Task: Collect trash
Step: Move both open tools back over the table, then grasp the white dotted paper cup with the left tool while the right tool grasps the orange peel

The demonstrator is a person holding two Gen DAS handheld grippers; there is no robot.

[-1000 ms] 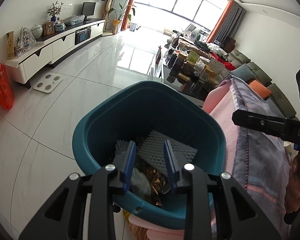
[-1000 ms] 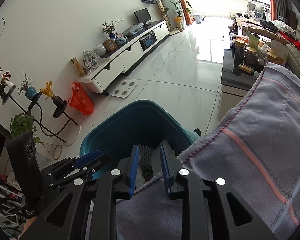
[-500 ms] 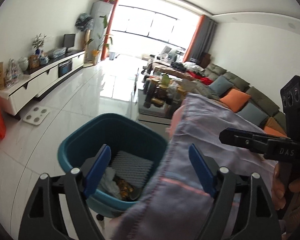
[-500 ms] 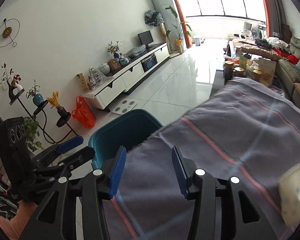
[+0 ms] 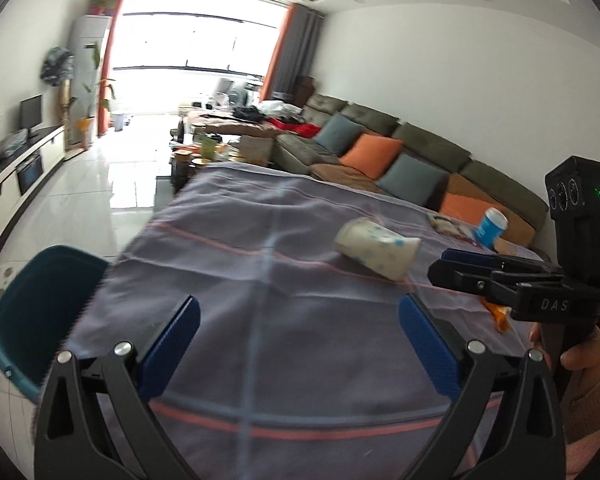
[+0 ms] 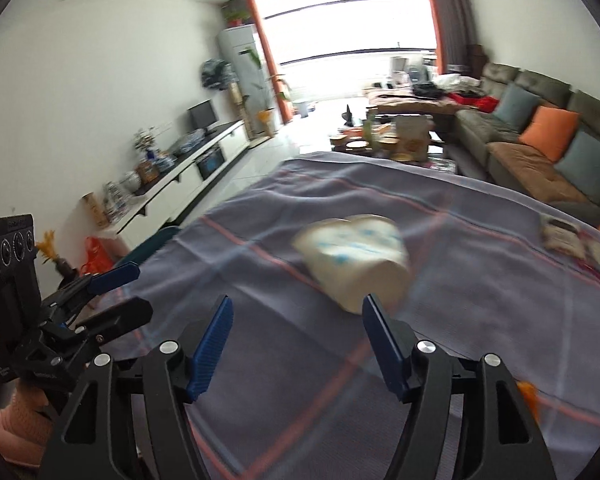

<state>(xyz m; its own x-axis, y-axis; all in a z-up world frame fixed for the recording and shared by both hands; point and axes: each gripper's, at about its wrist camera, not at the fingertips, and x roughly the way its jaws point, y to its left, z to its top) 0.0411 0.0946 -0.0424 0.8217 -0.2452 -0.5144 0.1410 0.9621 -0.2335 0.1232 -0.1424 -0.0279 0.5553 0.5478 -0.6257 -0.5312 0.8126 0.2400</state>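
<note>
1. My left gripper (image 5: 299, 332) has just been opening and stands wide over the striped tablecloth (image 5: 260, 280), nothing between its blue pads.
2. My right gripper (image 6: 296, 334) has also been opening; its jaws are spread and empty, and its side reads "DAS".
3. A white paper cup (image 6: 354, 262) with blue spots lies on its side just ahead of the right fingers, print too blurred to read.
4. The teal bin (image 5: 32, 320) sits left of and below my left gripper.
5. A blue can (image 5: 490, 227) stands ahead to the right, label unreadable.
</note>
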